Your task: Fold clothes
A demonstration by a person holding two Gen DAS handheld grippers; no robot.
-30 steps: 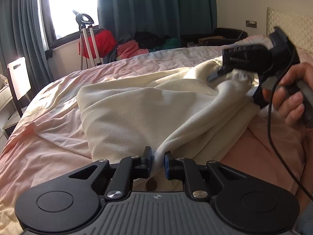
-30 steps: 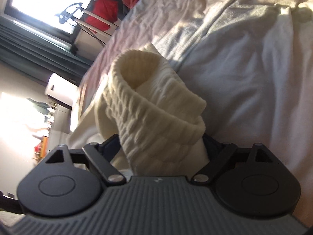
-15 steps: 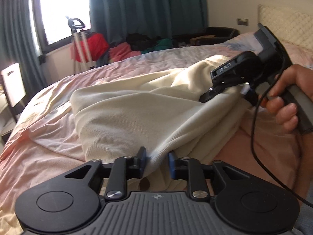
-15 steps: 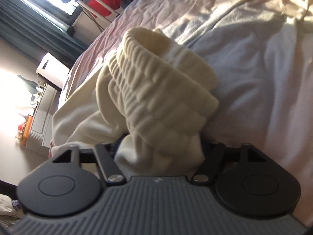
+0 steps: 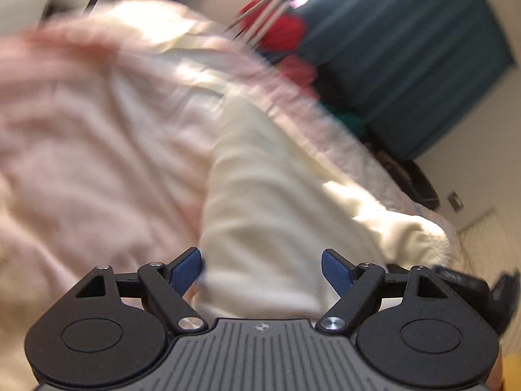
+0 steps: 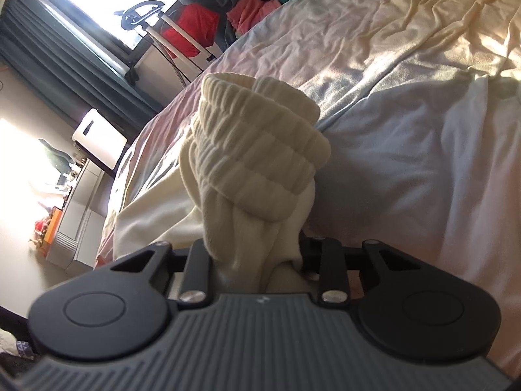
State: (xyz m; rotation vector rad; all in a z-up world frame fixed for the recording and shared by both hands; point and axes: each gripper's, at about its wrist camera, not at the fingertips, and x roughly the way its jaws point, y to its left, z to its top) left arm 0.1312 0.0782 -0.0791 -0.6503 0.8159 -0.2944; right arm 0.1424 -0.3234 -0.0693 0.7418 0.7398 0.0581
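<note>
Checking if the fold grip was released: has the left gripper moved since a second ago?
Yes. The left gripper has let go of the cream sweater, its jaws just opening, and rolled: the curtain now sits tilted at upper right.

- Left gripper (image 5: 262,268): matte black linkage arms with silver pivot screws; two round black side discs, each with a raised circle; grey ribbed housing bearing a small round cross mark.
- Fingers (image 5: 185,268): blue textured pads.
- Right gripper (image 6: 252,257): same build, with black arms, silver screws, round discs and a grey ribbed housing carrying a small pale mark.
</note>
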